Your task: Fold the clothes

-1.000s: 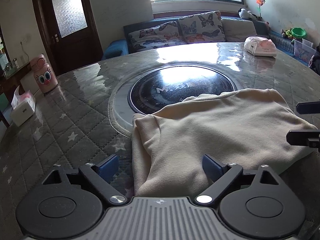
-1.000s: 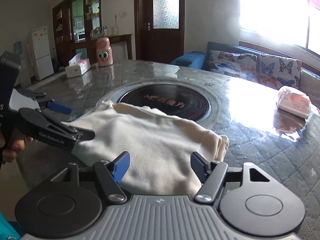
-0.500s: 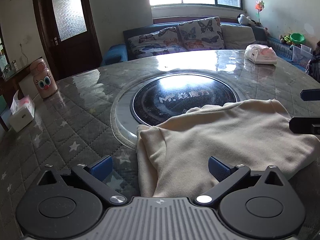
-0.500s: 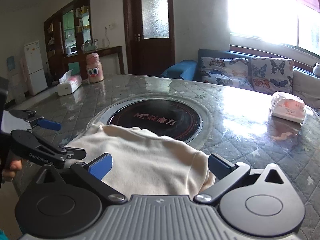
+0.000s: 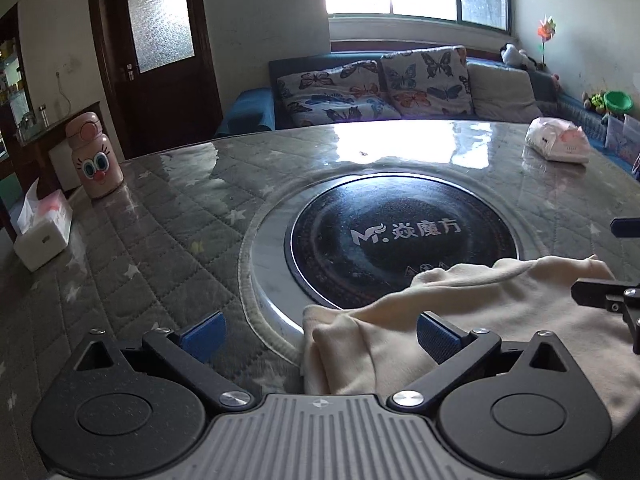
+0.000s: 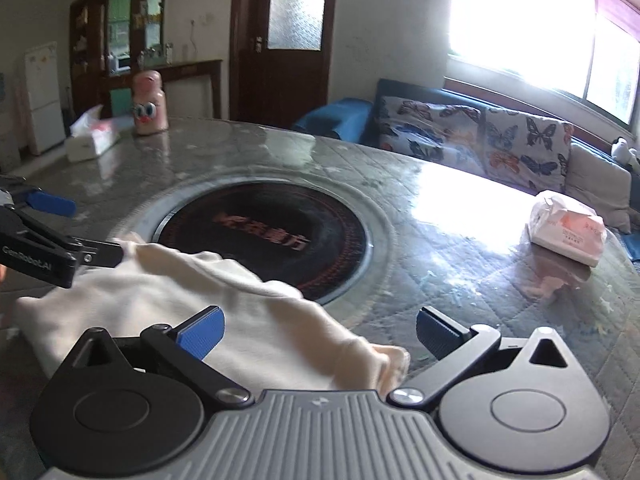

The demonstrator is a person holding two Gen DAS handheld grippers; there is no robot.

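Looking out from the left wrist view: the left gripper [image 5: 319, 330] is standing with its 2 jaws wide apart, nothing clamped. The cream garment [image 5: 480, 320] is lying folded on the near right of the round table [image 5: 160, 248], its left edge falling between the blue pads [image 5: 202, 330], its far edge overlapping the black hotplate [image 5: 400, 240]. The right gripper [image 5: 612, 260] is showing at the right edge. A pink bottle [image 5: 94, 156] and a tissue box [image 5: 42, 232] are sitting far left; a tissue pack [image 5: 558, 144] far right.

Looking out from the right wrist view: the right gripper [image 6: 319, 330] is likewise gaping, empty. The garment [image 6: 168, 300] is lying near left, its right end between the jaws. The left gripper [image 6: 60, 228] is hovering at its left end.
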